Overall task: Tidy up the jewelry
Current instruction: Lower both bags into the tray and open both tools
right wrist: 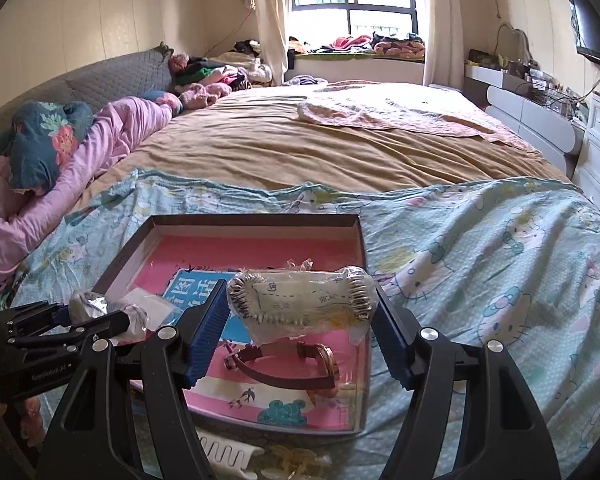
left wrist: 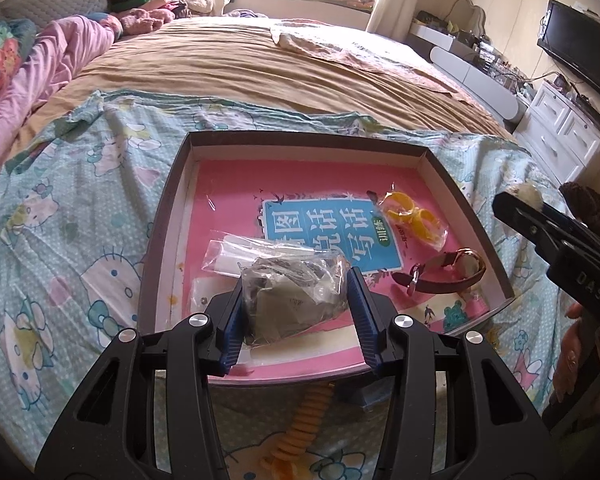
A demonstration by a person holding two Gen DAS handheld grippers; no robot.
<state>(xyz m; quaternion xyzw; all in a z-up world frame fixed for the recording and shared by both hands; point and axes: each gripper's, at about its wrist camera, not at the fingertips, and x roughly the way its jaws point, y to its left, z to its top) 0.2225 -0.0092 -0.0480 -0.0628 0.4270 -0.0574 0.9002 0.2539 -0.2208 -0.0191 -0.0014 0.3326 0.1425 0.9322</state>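
Observation:
My left gripper (left wrist: pixel 296 280) is shut on a clear bag holding a grey item (left wrist: pixel 296 296), low over the near side of a dark shallow box (left wrist: pixel 308 138). A pink book lines the box. In the box lie a bag of yellow rings (left wrist: pixel 414 216), a brown-strapped watch (left wrist: pixel 444 276) and a clear bag with a white piece (left wrist: pixel 256 252). My right gripper (right wrist: pixel 300 296) is shut on a clear bag with a silver beaded bracelet (right wrist: pixel 300 300), held above the box's right part (right wrist: pixel 256 220) and over the watch (right wrist: pixel 300 364). The left gripper (right wrist: pixel 80 320) shows at the lower left there.
The box rests on a cartoon-print sheet (left wrist: pixel 80 208) over a bed with a tan cover (right wrist: pixel 300 148). An orange coil tie (left wrist: pixel 300 420) and a white comb (right wrist: pixel 228 448) lie on the sheet before the box. Pillows and a pink quilt (right wrist: pixel 112 136) lie left, white drawers (left wrist: pixel 560 136) right.

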